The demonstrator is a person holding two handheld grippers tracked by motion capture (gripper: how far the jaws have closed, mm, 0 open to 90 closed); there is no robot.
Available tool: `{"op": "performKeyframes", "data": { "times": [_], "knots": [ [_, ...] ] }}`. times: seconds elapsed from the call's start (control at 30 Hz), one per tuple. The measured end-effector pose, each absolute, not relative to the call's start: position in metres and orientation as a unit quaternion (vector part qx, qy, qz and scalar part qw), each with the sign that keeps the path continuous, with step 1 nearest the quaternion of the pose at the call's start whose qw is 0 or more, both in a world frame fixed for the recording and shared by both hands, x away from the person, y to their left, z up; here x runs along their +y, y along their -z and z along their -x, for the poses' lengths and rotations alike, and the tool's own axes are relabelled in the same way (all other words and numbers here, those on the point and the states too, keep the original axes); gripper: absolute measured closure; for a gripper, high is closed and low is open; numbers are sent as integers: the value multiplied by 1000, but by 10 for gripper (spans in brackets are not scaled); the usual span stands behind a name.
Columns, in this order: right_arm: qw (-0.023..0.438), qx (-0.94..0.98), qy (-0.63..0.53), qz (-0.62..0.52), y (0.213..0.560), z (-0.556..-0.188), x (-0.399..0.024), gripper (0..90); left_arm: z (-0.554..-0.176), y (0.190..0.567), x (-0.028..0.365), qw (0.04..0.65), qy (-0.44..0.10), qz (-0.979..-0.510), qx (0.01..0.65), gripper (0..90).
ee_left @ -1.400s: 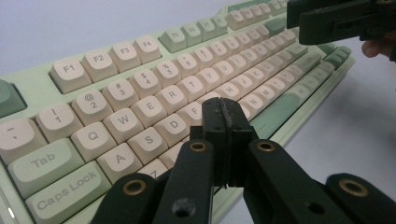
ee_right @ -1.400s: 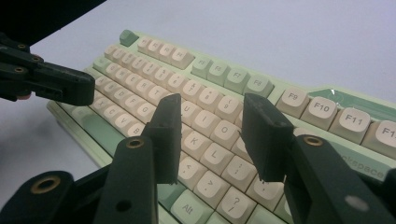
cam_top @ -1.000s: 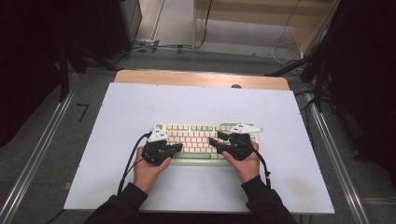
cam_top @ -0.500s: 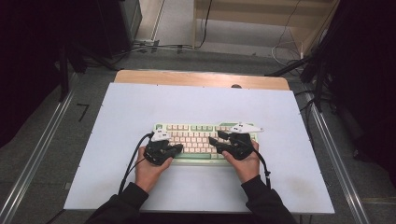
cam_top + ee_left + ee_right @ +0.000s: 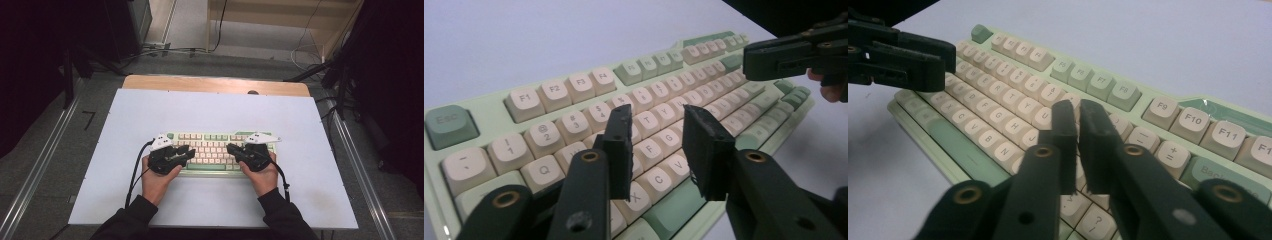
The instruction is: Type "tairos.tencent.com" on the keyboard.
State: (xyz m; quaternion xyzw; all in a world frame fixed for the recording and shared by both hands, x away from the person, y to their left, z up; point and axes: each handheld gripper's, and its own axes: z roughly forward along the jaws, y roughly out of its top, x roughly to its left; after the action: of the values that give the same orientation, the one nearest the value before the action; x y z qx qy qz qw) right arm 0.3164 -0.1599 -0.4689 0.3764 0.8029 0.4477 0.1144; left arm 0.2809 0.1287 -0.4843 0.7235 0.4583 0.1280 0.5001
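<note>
Our left tongs (image 5: 656, 150) have just been opening and now stand part-way apart, with nothing between the pads — through the gap we see the letter keys around F and G of the keyboard (image 5: 574, 125) below them. Our right tongs (image 5: 1079, 145) have just been closing and are now drawn together to a thin slit, also on nothing, their tips poised over the keys near the right-hand middle rows. From above, the left tongs (image 5: 172, 156) sit over the keyboard's left half and the right tongs (image 5: 249, 154) over its right half, each carried by a hand that comes in from the near edge. Compared with a second ago, neither hand has shifted noticeably over the keys; the change is in the jaws alone, the left loosened, the right pinched. We read this as a typing-style job: narrowed tips make a single blunt point suited to pressing one key, so the right side looks ready to press, while the left, spread as it is, could catch two keys at once. The keyboard (image 5: 220, 150) lies flat and square near the middle of the white surface (image 5: 210, 110), slightly toward us, with bare surface all round it.
</note>
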Motion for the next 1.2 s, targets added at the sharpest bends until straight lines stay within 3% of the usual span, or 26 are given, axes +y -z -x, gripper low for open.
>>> {"op": "performKeyframes", "data": {
  "times": [0.67,1.2],
  "knots": [
    [120,811,-421,-388,481,-328,-152,876,-281,485,130,493,-141,-723,464,549],
    [130,821,-405,-381,488,-334,-142,876,-281,485,129,491,-138,-724,463,547]
  ]
}}
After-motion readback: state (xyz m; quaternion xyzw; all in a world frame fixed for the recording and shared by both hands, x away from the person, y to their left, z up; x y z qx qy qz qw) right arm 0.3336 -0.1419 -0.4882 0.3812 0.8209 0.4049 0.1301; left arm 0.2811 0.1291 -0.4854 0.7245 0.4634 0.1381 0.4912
